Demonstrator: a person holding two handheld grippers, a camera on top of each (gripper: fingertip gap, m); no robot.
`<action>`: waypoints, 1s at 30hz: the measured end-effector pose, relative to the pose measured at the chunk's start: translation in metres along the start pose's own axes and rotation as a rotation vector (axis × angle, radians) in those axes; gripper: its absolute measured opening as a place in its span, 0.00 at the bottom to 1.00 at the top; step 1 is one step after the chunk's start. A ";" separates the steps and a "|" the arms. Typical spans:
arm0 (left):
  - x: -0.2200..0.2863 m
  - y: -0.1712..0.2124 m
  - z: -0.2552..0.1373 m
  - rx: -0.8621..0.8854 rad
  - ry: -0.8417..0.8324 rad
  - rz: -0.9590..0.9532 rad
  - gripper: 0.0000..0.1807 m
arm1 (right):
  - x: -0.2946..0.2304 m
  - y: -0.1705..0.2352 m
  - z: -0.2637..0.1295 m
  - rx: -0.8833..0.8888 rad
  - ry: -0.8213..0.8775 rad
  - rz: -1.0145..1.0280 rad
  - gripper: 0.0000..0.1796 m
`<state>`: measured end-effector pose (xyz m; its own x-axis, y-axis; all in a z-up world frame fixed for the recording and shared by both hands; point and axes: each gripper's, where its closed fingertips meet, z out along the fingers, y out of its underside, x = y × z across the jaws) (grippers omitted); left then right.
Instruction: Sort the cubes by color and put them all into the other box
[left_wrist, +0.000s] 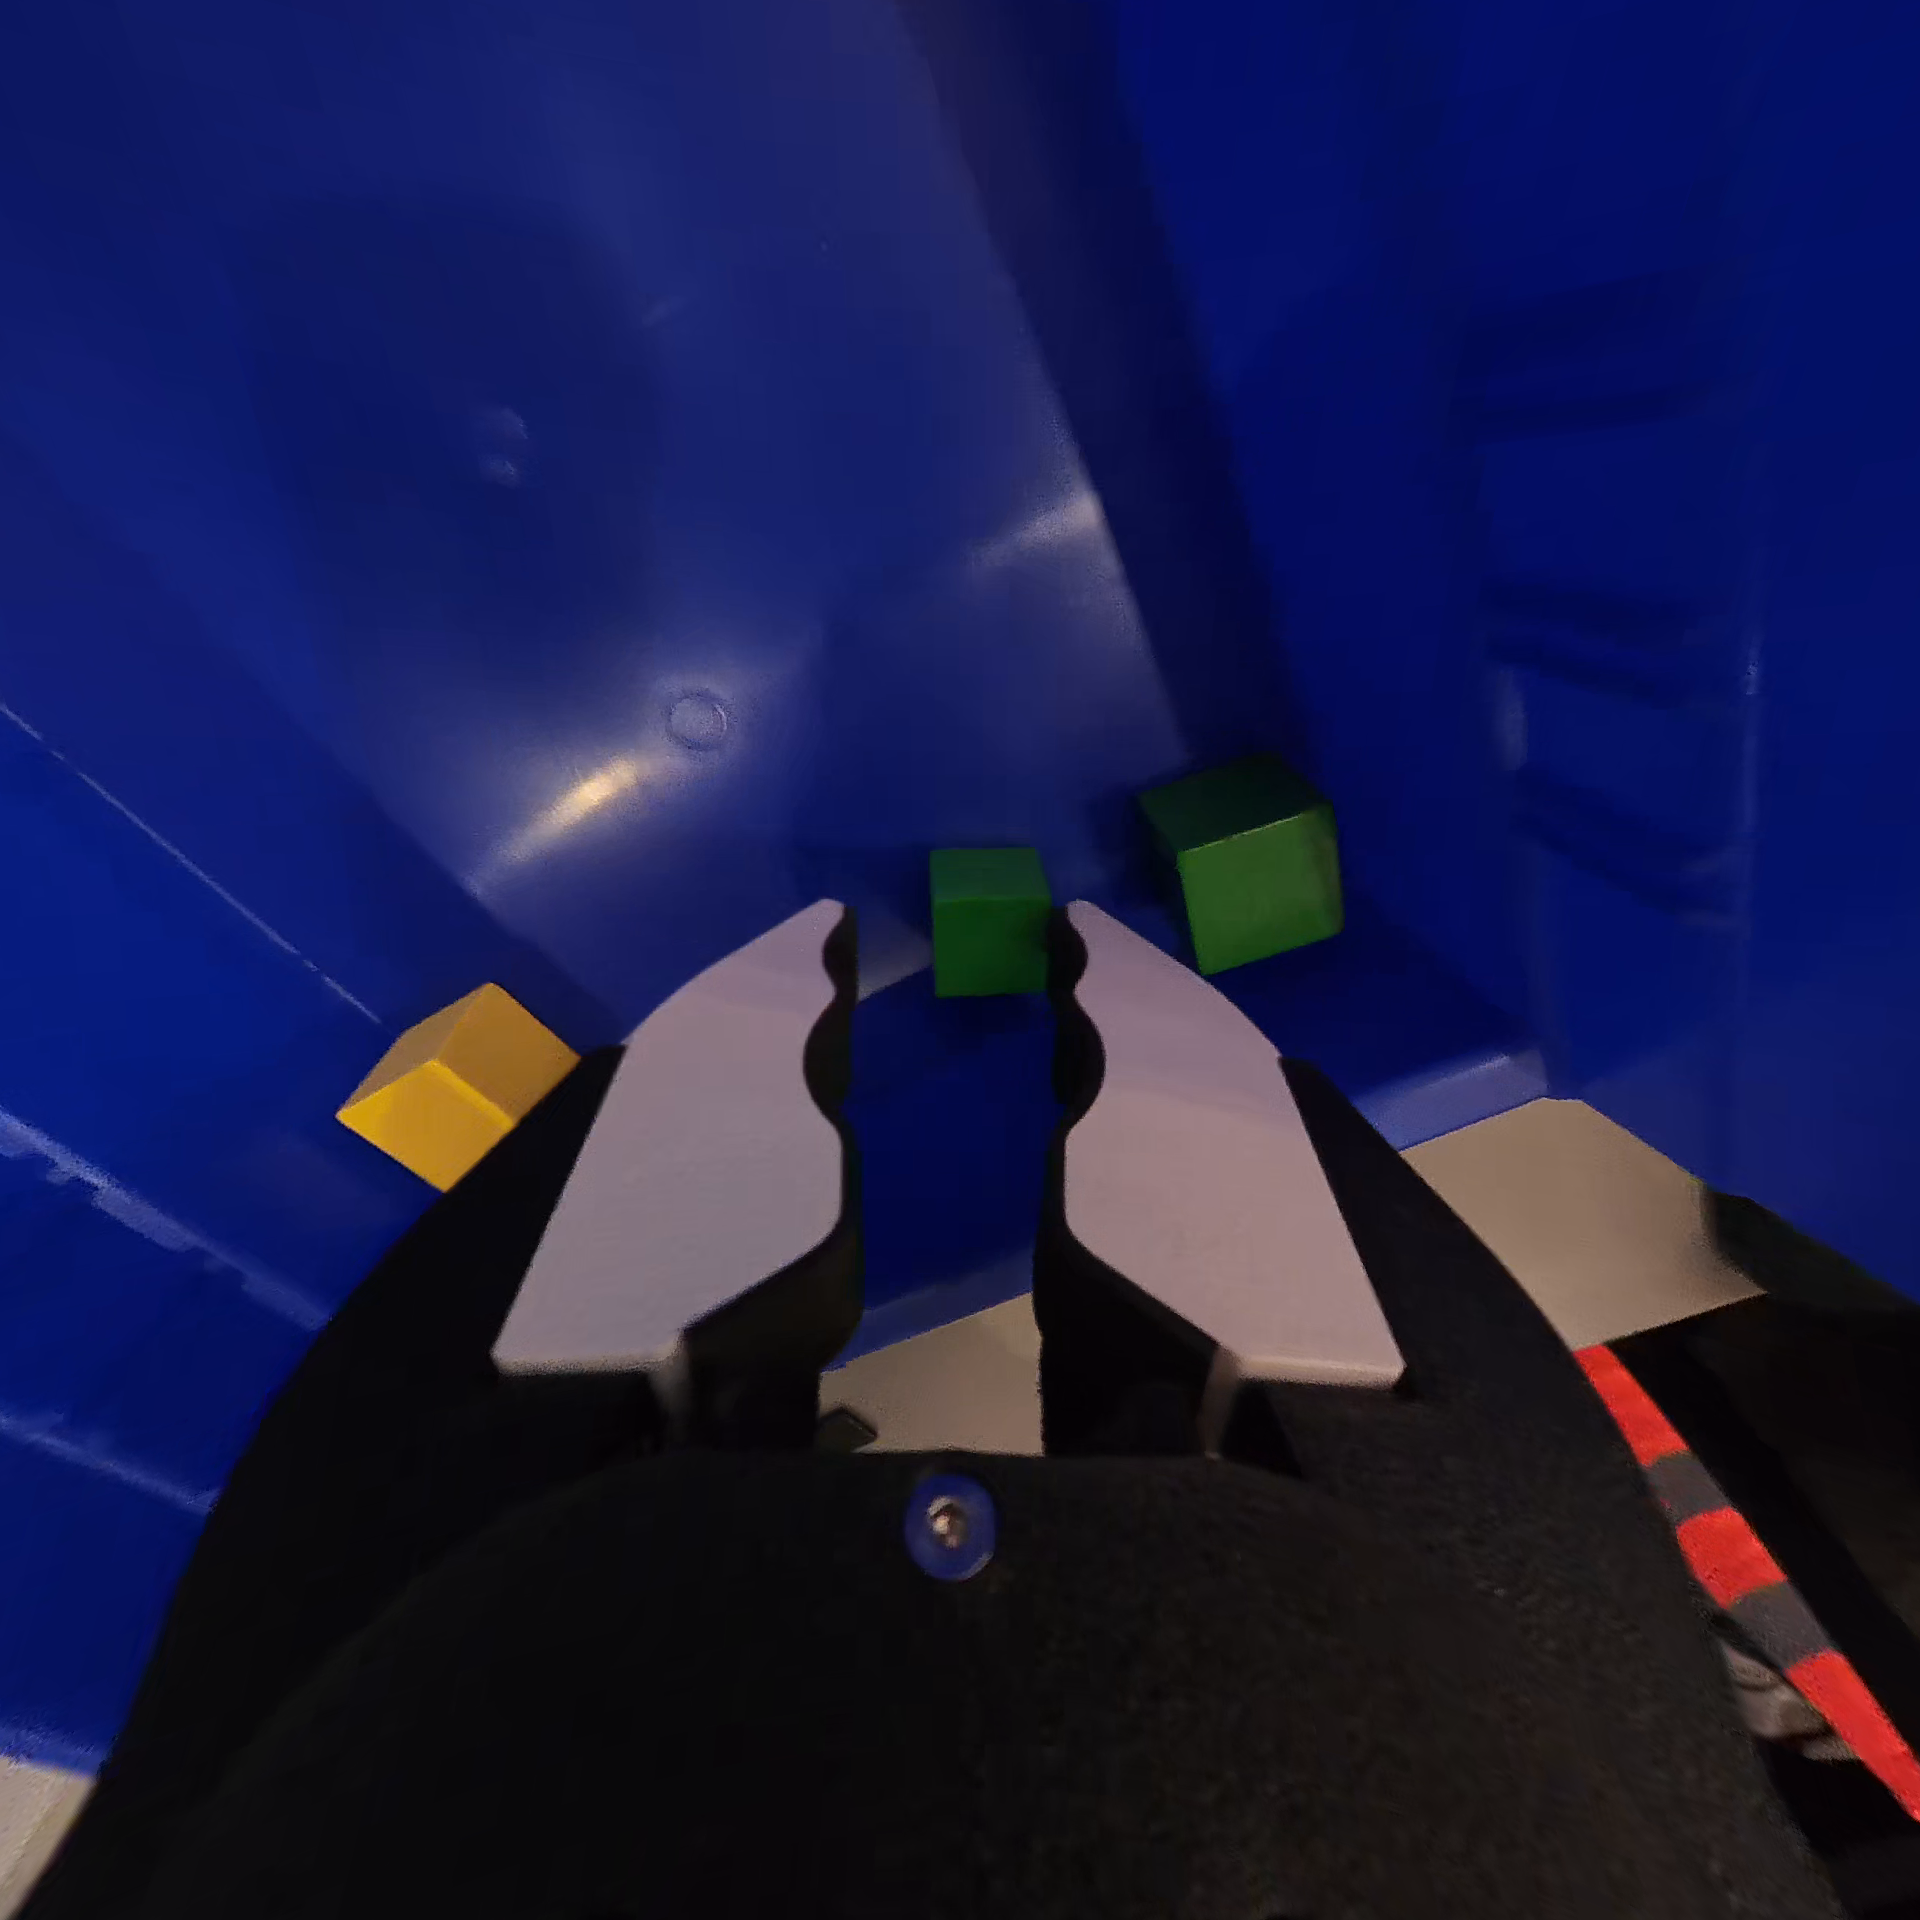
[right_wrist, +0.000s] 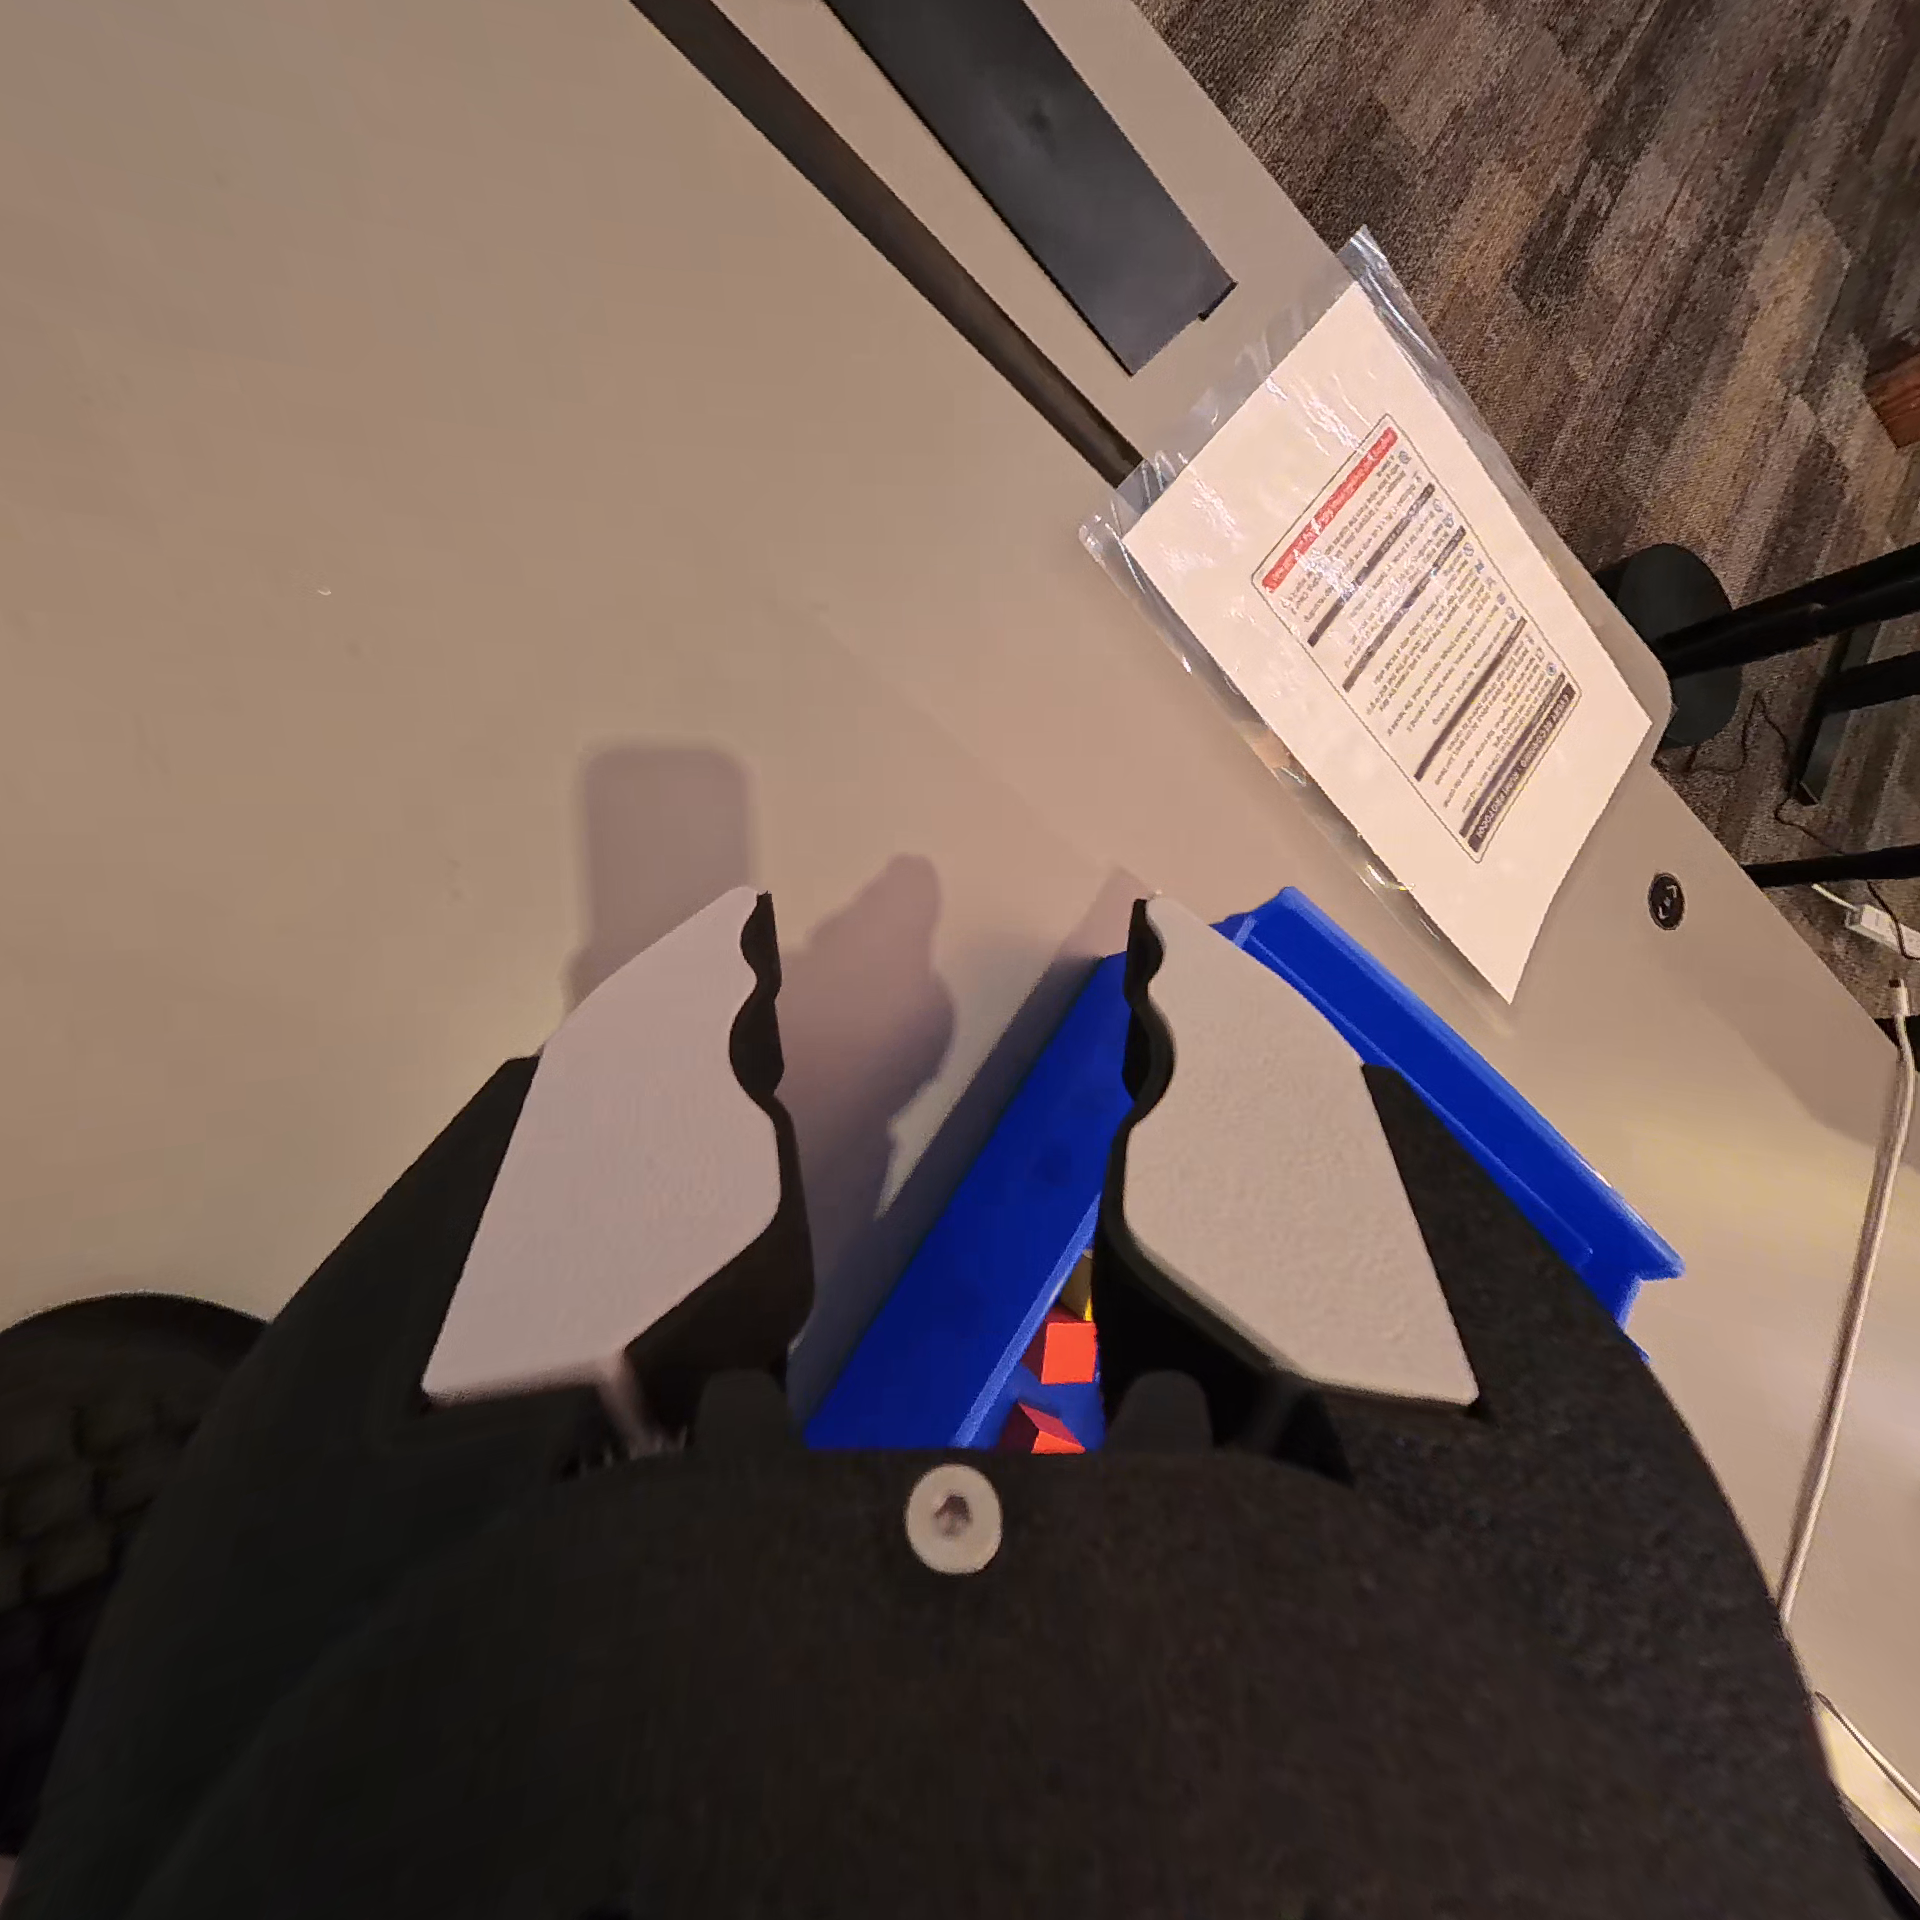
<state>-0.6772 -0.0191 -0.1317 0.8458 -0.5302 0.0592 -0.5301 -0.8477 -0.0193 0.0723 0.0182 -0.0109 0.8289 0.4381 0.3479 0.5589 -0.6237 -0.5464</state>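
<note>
In the left wrist view my left gripper (left_wrist: 954, 920) is open inside a blue box (left_wrist: 623, 520). A small green cube (left_wrist: 987, 920) lies on the box floor just past the fingertips, close against the right finger's tip and apart from the left one. A second green cube (left_wrist: 1252, 873) sits to its right by the box wall. A yellow cube (left_wrist: 457, 1081) lies left of the left finger. In the right wrist view my right gripper (right_wrist: 951, 904) is open and empty above another blue box (right_wrist: 997, 1195), where red cubes (right_wrist: 1070, 1351) and a bit of yellow show between the fingers.
The boxes stand on a pale grey table (right_wrist: 416, 416). A printed sheet in a plastic sleeve (right_wrist: 1382, 644) lies near the table's far edge. A white cable (right_wrist: 1860, 1299) runs along the right. A red and grey strap (left_wrist: 1745, 1558) shows at lower right.
</note>
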 end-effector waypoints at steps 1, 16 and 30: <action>0.001 0.001 0.000 -0.005 0.021 -0.014 0.16 | 0.000 0.000 0.000 -0.002 -0.001 -0.003 0.35; 0.077 -0.104 -0.162 0.793 -0.195 0.319 0.12 | -0.027 -0.060 -0.015 0.185 0.022 -0.152 0.34; 0.396 -0.181 -0.226 0.930 0.872 0.746 0.12 | -0.255 -0.192 -0.157 1.094 -0.371 -0.679 0.32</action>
<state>-0.2601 -0.0726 0.1209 -0.0799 -0.9476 0.3093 -0.3034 -0.2725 -0.9131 -0.2429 -0.0756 0.1252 0.2436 0.7098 0.6609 0.4051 0.5446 -0.7343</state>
